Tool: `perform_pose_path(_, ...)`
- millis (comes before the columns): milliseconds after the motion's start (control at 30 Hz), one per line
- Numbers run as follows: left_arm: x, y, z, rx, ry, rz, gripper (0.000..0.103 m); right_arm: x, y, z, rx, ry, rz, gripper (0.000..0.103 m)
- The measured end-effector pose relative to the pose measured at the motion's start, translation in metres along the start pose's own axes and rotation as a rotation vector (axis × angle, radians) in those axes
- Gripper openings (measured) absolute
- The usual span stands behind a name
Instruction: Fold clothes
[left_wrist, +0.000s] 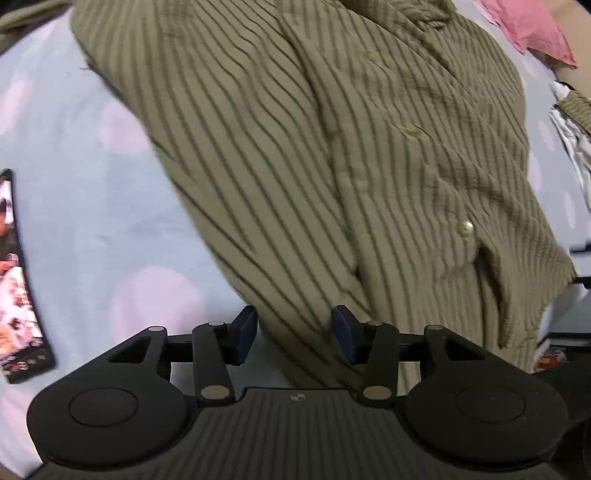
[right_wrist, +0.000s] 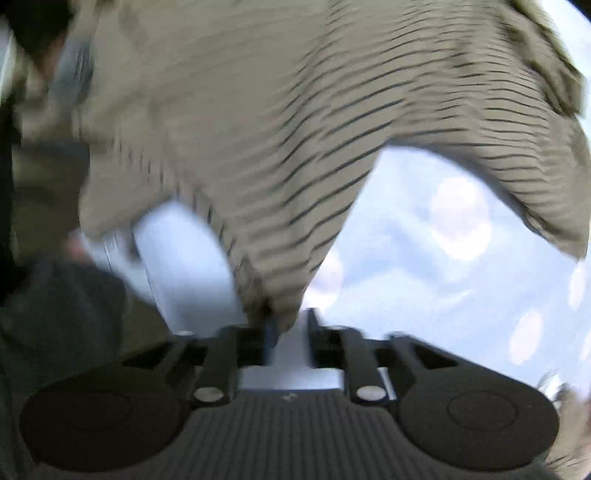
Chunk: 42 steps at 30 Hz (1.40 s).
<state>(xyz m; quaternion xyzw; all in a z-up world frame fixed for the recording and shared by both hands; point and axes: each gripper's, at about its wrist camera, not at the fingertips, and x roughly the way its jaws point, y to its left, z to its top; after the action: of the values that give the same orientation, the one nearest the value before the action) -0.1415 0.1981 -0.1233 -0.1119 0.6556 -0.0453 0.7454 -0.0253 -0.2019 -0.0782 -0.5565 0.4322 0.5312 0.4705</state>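
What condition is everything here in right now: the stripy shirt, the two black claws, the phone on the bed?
Striped shirt: buttoned, rumpled on the bedsheet, one part lifted.
Left gripper: open, straddling the shirt's edge.
Right gripper: blurred; fabric bunched at its fingers, grip unclear.
Phone: flat, screen lit.

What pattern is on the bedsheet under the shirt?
Pale blue bedsheet with big pink dots, clearest in the left wrist view.
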Motion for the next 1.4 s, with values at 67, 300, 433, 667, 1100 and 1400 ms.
perform_pose_path(67,0.004,-0.004,0.0,0.025,0.008,0.015,0.043,-0.013,-0.022,-0.003,0.129,-0.099,0.027,0.041)
perform_pose_path(300,-0.007,0.008,0.0,-0.029,-0.018,-0.014,0.0,-0.025,-0.077,-0.004,0.484,-0.255,0.056,0.047)
perform_pose_path(433,-0.032,0.027,0.001,-0.096,-0.057,-0.09,0.0,-0.025,-0.09,-0.004,0.569,-0.293,0.076,0.047)
perform_pose_path(667,-0.056,0.07,-0.023,-0.144,-0.073,-0.036,0.0,-0.013,-0.099,0.004,0.618,-0.261,0.006,0.048)
perform_pose_path(1100,-0.055,0.08,-0.045,-0.207,-0.127,-0.152,0.011,0.003,-0.118,0.032,0.854,-0.313,0.054,0.054)
perform_pose_path(1400,-0.027,0.058,-0.029,-0.166,-0.076,-0.079,0.031,0.027,-0.102,0.064,0.843,-0.259,0.069,0.055)
